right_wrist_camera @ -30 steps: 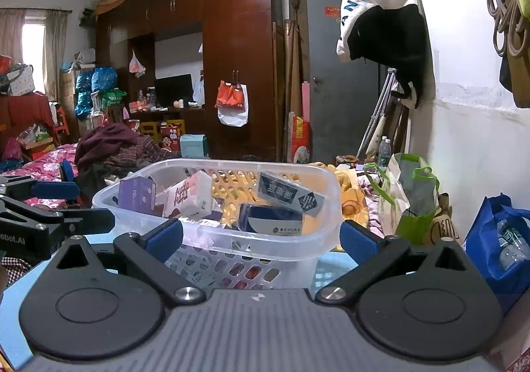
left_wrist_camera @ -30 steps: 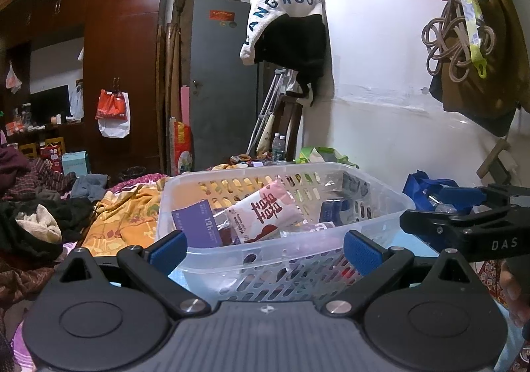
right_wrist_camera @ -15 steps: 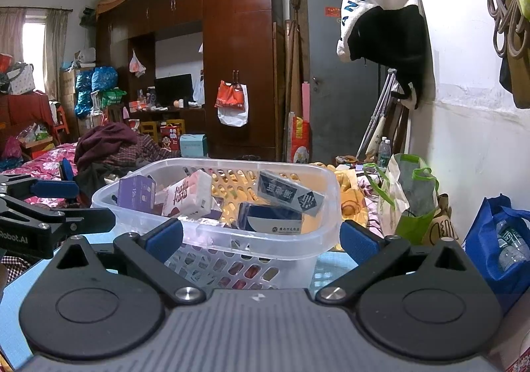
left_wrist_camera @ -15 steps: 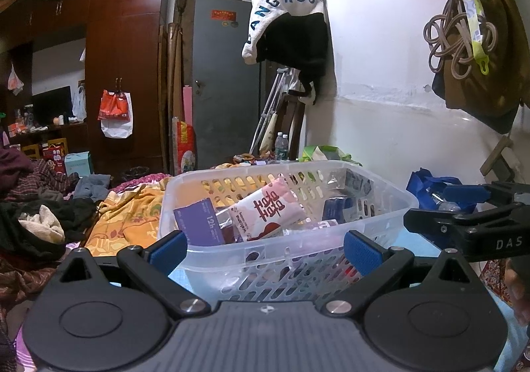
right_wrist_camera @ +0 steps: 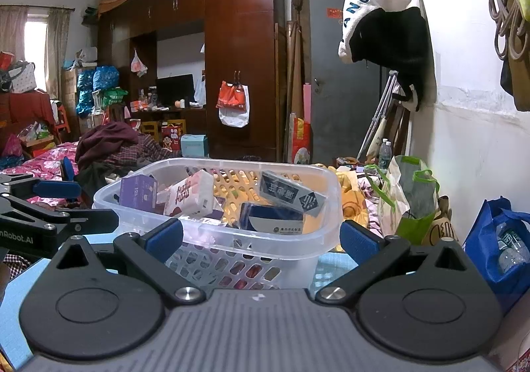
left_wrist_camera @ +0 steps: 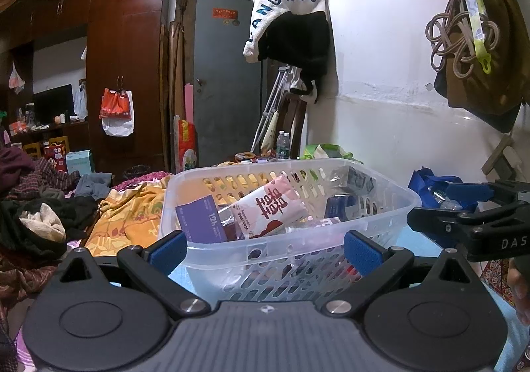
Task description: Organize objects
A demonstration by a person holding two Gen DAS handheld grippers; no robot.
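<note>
**Translucent plastic basket between two open hand-held grippers**

Translucent plastic basket (left_wrist_camera: 291, 239) sat on the light-blue table (right_wrist_camera: 20, 286), packed with boxes: purple box (left_wrist_camera: 202, 223) at left, pink-white "hata" pack (left_wrist_camera: 271, 209) leaning mid, dark blue box (right_wrist_camera: 271, 219) and tilted dark carton (right_wrist_camera: 291, 196) toward the right side. Left hand-held gripper (left_wrist_camera: 265, 247) faced the near basket wall, jaws spread wide, nothing between them; blue pads level with the rim's corners. Right hand-held gripper (right_wrist_camera: 261, 238) likewise spread wide and empty, just short of the basket's near wall. Each unit showed in the other's view, off to the side of the basket, apart from it. Open table strip lay right of the basket toward the green bag (right_wrist_camera: 410, 206) and blue bag (right_wrist_camera: 497, 239); piled clothes (left_wrist_camera: 36, 216) crowded the left edge. Compared with half a second before, almost no change: basket, contents and both jaw openings matched; the left view shifted only very slightly.
</note>
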